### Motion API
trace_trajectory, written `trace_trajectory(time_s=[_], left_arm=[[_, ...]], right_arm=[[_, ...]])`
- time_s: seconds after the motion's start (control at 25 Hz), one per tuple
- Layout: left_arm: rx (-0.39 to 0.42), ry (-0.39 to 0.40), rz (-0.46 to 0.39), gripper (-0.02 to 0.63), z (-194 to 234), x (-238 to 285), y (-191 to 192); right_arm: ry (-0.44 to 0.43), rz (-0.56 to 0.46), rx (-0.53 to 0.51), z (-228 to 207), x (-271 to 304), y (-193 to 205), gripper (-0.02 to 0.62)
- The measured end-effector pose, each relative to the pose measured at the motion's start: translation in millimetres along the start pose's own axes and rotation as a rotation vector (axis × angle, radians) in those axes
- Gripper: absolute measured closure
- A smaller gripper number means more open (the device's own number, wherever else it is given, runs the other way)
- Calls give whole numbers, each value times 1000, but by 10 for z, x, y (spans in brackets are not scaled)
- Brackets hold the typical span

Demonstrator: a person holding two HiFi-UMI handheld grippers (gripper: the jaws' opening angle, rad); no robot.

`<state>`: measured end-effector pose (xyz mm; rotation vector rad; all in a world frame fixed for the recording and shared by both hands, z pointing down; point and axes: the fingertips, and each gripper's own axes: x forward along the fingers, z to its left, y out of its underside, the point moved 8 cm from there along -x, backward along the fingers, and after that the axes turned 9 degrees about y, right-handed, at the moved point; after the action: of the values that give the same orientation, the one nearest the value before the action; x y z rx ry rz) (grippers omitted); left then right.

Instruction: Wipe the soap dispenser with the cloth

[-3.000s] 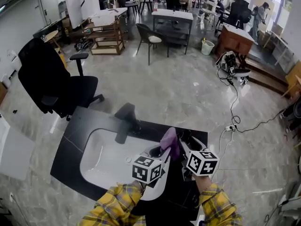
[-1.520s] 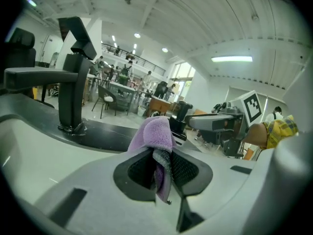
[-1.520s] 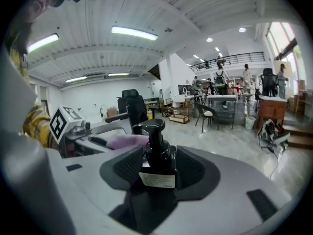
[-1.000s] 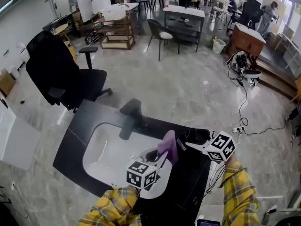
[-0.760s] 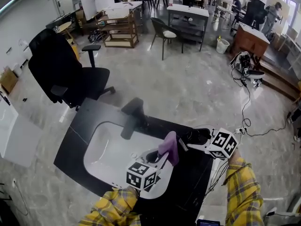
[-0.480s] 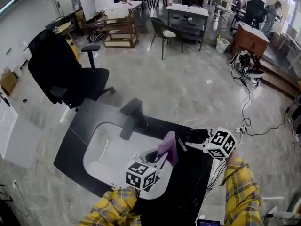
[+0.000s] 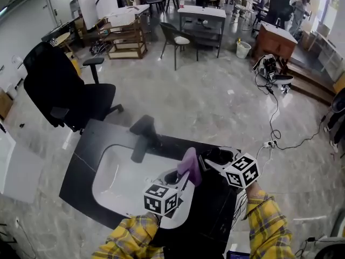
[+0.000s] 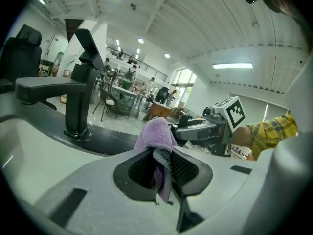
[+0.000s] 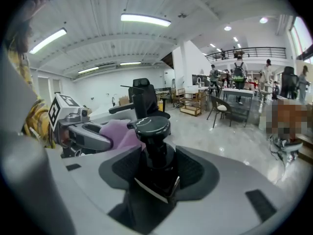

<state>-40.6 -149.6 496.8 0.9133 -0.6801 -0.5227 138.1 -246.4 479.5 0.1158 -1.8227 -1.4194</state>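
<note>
The black plastic pump-top soap dispenser (image 9: 152, 131) is gripped between the just-narrowed jaws of the right gripper (image 9: 155, 173), and the soft purple cloth (image 8: 156, 136) is pinched in the left gripper (image 8: 160, 170) just beside it.

Fuzzy cloth (image 8: 155, 133); smooth blk plastic dispenser (image 9: 152, 127).

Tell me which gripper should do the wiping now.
Left. The left gripper clamps the purple cloth beside the soap dispenser; the right gripper has just been closing on that dispenser, steadying it.
</note>
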Motion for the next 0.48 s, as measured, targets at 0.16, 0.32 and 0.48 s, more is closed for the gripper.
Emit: trace_trajectory(time_s=[0.16,0.32,0.48], left_arm=[[0,9,-2,541,-33,2,-8],[3,19,-9,541,-59,-29,-35],[-9,17,-15,541,-50,-105,-41]], right_arm=[[129,-12,119,75,-17,26,387],[268,-26,201,188,-22,24,388],[390,-32,287,306,-10,13,388]])
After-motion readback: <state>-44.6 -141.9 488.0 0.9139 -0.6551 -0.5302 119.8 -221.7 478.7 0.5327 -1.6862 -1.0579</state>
